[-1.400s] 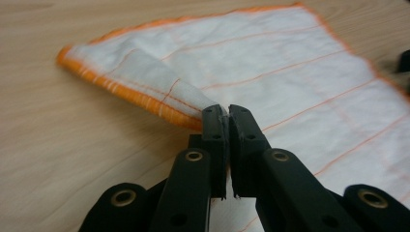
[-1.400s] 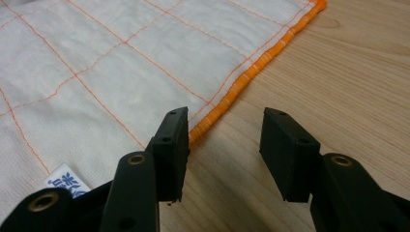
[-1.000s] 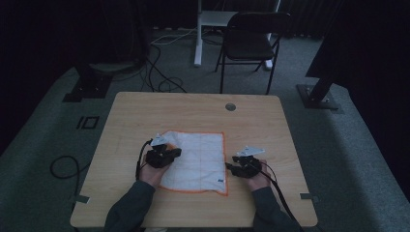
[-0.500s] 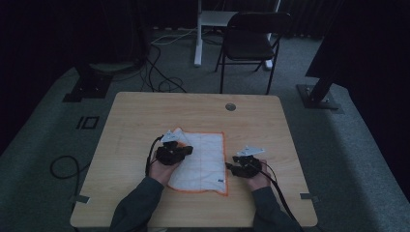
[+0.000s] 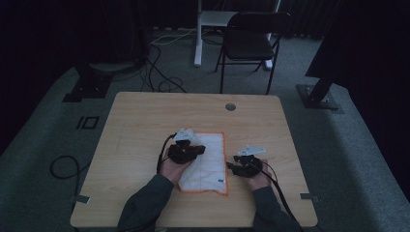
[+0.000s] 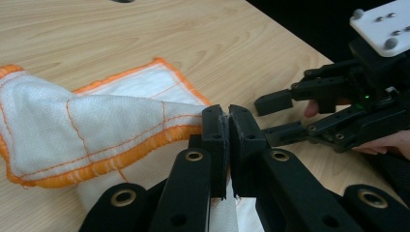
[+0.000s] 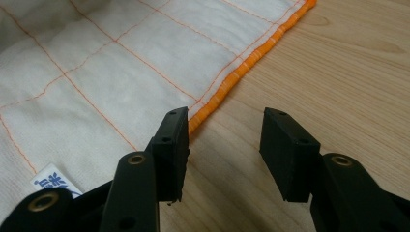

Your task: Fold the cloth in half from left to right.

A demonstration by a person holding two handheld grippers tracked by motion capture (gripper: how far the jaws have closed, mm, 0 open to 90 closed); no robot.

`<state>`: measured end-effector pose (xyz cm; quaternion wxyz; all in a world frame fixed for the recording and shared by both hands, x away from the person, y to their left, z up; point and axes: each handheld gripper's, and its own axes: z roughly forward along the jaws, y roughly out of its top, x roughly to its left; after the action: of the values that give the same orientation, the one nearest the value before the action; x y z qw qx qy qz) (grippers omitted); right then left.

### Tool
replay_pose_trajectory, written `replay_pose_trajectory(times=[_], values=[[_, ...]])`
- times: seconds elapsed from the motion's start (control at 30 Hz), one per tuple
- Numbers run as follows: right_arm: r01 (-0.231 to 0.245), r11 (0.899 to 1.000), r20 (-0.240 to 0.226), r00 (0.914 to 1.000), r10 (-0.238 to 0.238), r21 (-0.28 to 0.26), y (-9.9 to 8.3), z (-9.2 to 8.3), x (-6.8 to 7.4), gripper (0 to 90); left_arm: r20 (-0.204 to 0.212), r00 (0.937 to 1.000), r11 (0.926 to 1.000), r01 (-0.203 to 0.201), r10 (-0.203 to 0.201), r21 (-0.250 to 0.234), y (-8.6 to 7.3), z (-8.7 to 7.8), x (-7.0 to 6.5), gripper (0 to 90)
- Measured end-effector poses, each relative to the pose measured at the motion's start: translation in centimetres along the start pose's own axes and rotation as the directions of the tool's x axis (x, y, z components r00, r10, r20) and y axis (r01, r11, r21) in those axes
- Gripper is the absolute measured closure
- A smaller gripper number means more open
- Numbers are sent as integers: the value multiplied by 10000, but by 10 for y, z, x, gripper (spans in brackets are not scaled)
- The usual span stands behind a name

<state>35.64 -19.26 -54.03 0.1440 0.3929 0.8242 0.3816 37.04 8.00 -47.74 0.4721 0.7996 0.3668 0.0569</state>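
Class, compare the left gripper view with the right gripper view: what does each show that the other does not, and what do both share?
Left gripper view: the left gripper shut on a lifted fold of the white cloth, with the right gripper farther off beside it.

Right gripper view: the right gripper's jaws standing open over the table, just beside the cloth's orange edge, and a small blue-printed label on the cloth.

Both: the orange-hemmed cloth with its orange grid lines, lying on the wooden table.

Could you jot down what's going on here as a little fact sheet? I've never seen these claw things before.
Work: folding a cloth
Cloth: white, orange-edged, on the wooden table
Left claw: shut on the cloth's edge, lifting it over the rest
Right claw: open, beside the cloth's right edge, gripping nothing
Behind the table: a dark folding chair
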Motion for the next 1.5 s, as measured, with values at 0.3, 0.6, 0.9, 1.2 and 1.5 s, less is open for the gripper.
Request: replay_pose_trajectory(times=[0.3,0.6,0.9,1.2,1.5], values=[[-102,9999,82,9999,102,18,0,-1,-1,532,379,9993,9993,-81,67,378,1,27,-11,861],[-147,9997,-55,9999,146,-194,2,-2,1,532,317,9995,10000,65,-64,-45,0,13,-8,729],[-51,9992,-128,9999,46,-405,12,0,8,539,-327,9994,9999,119,-117,87,-16,-6,2,713],[152,9985,-72,9999,-156,-535,27,4,9,549,-847,9956,9987,421,-394,303,-35,-22,13,695],[483,9976,-81,9988,-487,-504,40,15,14,563,-945,9931,9965,741,-702,388,-54,-30,17,639]])
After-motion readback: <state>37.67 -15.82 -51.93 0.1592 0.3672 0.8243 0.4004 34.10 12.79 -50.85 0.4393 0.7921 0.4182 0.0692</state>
